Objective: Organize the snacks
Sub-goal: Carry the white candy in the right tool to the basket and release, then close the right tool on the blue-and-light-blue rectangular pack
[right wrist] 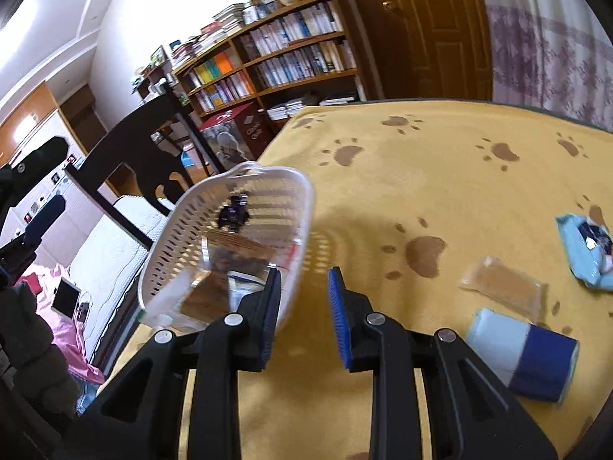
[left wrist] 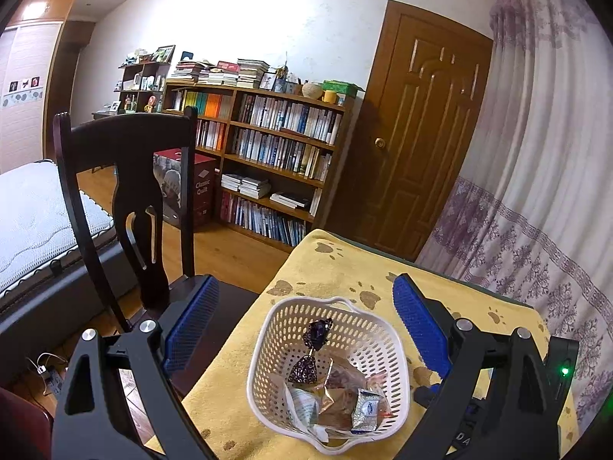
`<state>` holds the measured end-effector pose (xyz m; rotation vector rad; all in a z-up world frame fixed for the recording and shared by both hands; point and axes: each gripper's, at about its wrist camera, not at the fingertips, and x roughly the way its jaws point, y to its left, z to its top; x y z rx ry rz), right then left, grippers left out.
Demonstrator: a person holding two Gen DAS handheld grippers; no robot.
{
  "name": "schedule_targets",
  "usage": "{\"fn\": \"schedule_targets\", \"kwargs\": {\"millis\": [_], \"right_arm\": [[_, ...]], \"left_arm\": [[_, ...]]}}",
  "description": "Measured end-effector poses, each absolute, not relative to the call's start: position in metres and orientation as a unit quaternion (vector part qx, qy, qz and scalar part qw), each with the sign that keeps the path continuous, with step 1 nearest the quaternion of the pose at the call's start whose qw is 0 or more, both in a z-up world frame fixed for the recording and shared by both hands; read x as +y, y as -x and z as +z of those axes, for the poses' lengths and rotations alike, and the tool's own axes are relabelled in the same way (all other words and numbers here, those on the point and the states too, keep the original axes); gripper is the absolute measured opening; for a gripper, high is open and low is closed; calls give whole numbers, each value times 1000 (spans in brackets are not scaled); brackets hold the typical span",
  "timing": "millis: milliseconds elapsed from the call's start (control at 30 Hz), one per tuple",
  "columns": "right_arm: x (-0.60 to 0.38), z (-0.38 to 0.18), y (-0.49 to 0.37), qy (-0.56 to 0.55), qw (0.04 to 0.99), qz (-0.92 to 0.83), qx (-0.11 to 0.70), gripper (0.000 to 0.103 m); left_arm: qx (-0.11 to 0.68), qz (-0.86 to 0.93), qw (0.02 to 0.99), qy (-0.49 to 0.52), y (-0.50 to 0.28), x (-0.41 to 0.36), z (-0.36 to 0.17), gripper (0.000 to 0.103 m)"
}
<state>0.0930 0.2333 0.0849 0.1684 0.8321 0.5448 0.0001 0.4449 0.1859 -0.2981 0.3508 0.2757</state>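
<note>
On the yellow tabletop (right wrist: 440,176), white basket (left wrist: 387,349) sits w/ wrapped snacks inside, directly under left tongs (left wrist: 302,329), spread wide, empty. Right tongs (right wrist: 304,299) part-open, empty, just beside basket. Three loose snacks lie to their right; blue-white packet (right wrist: 525,356) nearest, long axis roughly across the tongs. Right hand is prob. closer.

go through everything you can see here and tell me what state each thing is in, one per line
Left gripper: jaws open, empty, above the basket.
Right gripper: jaws open, empty, beside the basket.
Basket: upright on the table, partly filled with wrapped snacks.
Purple candy: wrapped, inside the basket.
Tan packet: sealed, flat on the table.
Blue-and-white pack: lying on its side.
Light blue pack: on the table.
Door: closed.
</note>
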Motion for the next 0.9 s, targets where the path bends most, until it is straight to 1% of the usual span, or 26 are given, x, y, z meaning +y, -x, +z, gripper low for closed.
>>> {"fn": "schedule_targets", "kwargs": {"millis": [167,233,300,367,400,433,567,633,700,900], "right_arm": [[205,79,-100,-97,878,238,404,27],[192,77,-101,-101,882,224,403,38],[182,73,-103,-103,885,210,402,44],[170,70,-105,-105,890,192,400,52],[164,68,-105,-104,895,178,396,61],[157,66,-105,-105,899,165,393,67],[140,57,-109,-98,906,119,394,71],[135,52,-111,-89,909,101,394,75],[132,46,-114,-77,911,85,395,78],[138,34,-119,-42,910,73,405,80]], "left_arm": [[175,131,965,142,-1,440,185,93],[176,130,966,141,-1,439,185,93],[178,129,966,139,-1,437,184,93],[179,127,966,137,-1,437,184,93],[179,127,966,137,-2,436,184,94],[180,125,966,136,-2,435,184,94],[183,121,967,130,-3,430,184,94],[185,118,968,126,-4,427,183,94],[186,115,968,121,-5,422,183,94],[189,105,970,110,-4,412,183,94]]}}
